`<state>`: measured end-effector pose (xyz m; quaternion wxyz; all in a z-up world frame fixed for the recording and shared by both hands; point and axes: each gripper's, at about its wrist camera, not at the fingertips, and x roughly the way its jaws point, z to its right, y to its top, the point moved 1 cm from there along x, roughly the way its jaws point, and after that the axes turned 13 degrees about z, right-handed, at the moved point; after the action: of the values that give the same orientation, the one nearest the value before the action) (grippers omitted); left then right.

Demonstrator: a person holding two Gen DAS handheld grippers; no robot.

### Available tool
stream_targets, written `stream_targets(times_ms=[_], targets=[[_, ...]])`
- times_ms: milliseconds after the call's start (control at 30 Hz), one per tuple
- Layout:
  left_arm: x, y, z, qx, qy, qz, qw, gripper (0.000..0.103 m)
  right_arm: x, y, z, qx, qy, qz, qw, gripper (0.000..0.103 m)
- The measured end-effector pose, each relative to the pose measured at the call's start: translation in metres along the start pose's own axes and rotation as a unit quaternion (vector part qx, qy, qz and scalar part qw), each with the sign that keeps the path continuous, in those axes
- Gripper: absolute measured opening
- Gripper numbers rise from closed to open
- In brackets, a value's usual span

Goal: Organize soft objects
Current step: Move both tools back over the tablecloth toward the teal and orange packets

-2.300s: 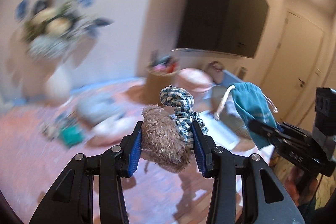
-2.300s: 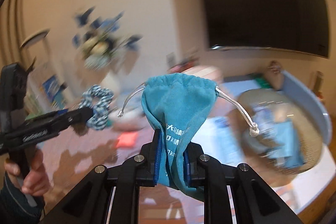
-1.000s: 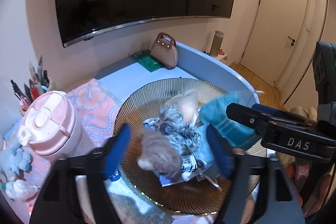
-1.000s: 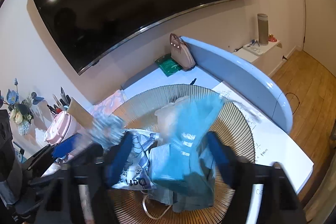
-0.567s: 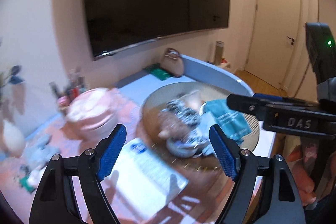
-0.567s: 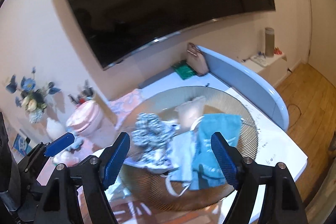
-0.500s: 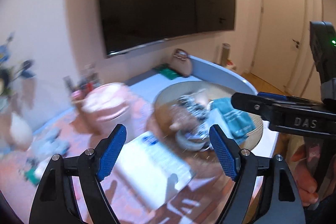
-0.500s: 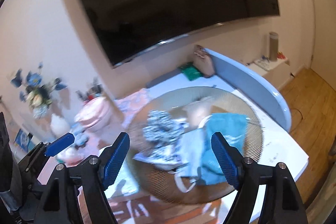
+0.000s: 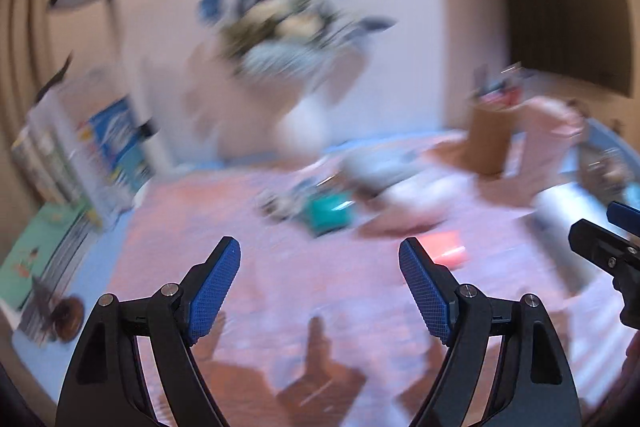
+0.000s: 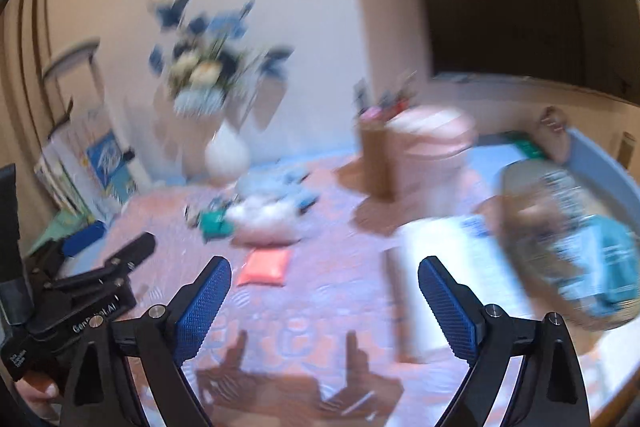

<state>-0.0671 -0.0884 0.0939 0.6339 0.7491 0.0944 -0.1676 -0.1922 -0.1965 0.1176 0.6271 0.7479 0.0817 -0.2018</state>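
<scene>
From the left wrist view, the left hand-held gripper stands released, its blue pads wide apart with nothing between them, hanging above the pink patterned tabletop. The soft things lie ahead of it and apart from it: a blurred teal item beyond the pads' gap, an orange-red pouch just past the right-side pad, and a pale fluffy heap further back. A white vase of blue and cream flowers stands behind them. The right hand-held gripper enters at the right edge. From the right wrist view, the right hand-held gripper is empty and its jaws are opening over the same tabletop. The orange-red pouch lies just beyond its left-side pad, the teal item and fluffy heap further off. At the right, a round basket holds blue cloth things, well to the side of the pads.
</scene>
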Motion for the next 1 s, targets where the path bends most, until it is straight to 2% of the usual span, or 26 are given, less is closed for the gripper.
stream_targets(times_ms=[133, 267, 433, 767, 1000], targets=[[0.025, -0.035, -0.027, -0.019, 0.012, -0.029, 0.9993, 0.08, 0.044, -0.028, -0.02, -0.013, 0.002, -0.029, 0.999, 0.094], [0.042, -0.055, -0.034, -0.039, -0.004, -0.056, 0.9977, 0.08, 0.059, -0.038, -0.028, -0.039, -0.021, -0.046, 0.998, 0.094], [0.044, -0.057, -0.036, -0.054, -0.018, -0.061, 0.9965, 0.08, 0.064, -0.043, -0.029, -0.047, -0.038, -0.057, 0.997, 0.094], [0.046, -0.06, -0.047, -0.089, -0.025, -0.064, 0.9937, 0.08, 0.065, -0.046, -0.04, -0.078, -0.04, -0.055, 0.995, 0.094], [0.047, -0.06, -0.047, -0.087, -0.026, -0.067, 0.9936, 0.08, 0.065, -0.047, -0.041, -0.076, -0.039, -0.056, 0.995, 0.094]])
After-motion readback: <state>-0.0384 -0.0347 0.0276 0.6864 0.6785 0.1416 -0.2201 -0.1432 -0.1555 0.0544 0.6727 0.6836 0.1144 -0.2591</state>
